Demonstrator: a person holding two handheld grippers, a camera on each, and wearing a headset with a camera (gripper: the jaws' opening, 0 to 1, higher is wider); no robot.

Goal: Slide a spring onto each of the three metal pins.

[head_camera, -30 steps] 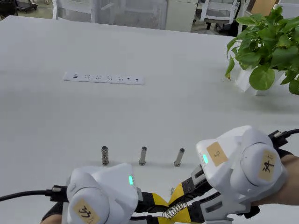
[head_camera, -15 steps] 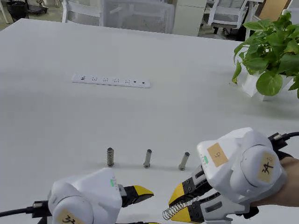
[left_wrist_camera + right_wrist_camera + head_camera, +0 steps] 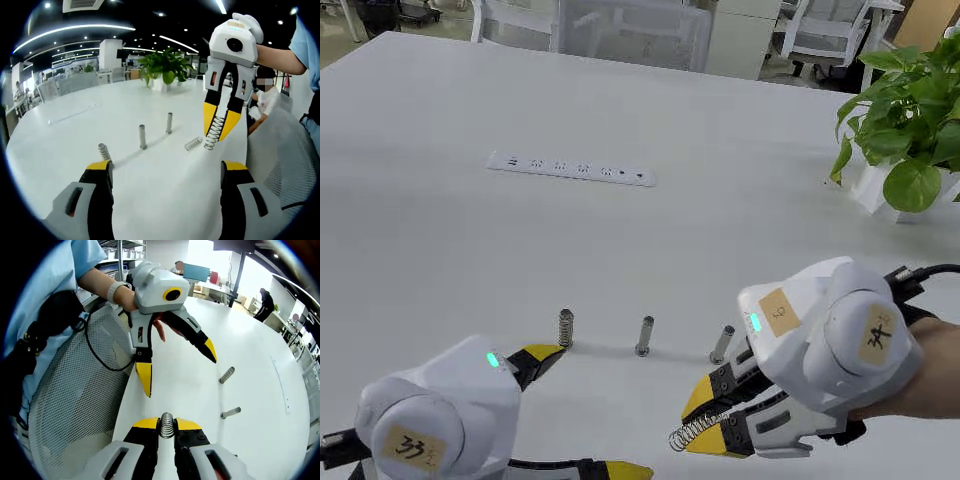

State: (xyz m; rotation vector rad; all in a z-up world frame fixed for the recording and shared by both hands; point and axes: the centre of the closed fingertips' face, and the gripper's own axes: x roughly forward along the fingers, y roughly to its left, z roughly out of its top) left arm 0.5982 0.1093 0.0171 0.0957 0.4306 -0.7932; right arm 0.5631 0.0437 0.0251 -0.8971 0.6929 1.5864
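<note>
Three metal pins stand in a row on the white table (image 3: pixel 450 230). The left pin (image 3: pixel 566 328) wears a spring; the middle pin (image 3: pixel 645 336) and right pin (image 3: pixel 722 344) are bare. My right gripper (image 3: pixel 699 424) is shut on a spring (image 3: pixel 686 433), held off the table in front of the right pin; the coil shows end-on between its jaws (image 3: pixel 166 424). My left gripper (image 3: pixel 582 410) is open and holds nothing, in front of the left pin. In the left gripper view a loose spring (image 3: pixel 193 143) lies on the table near the right pin (image 3: pixel 169 123).
A white power strip (image 3: pixel 570 168) lies mid-table beyond the pins. A potted plant (image 3: pixel 905 140) stands at the right edge. Chairs stand past the far edge. A person's hand (image 3: pixel 930 370) grips the right gripper.
The left gripper has opened wide and drawn back to the left, away from the spring. The right gripper keeps its hold on the spring. The head camera has tilted.
</note>
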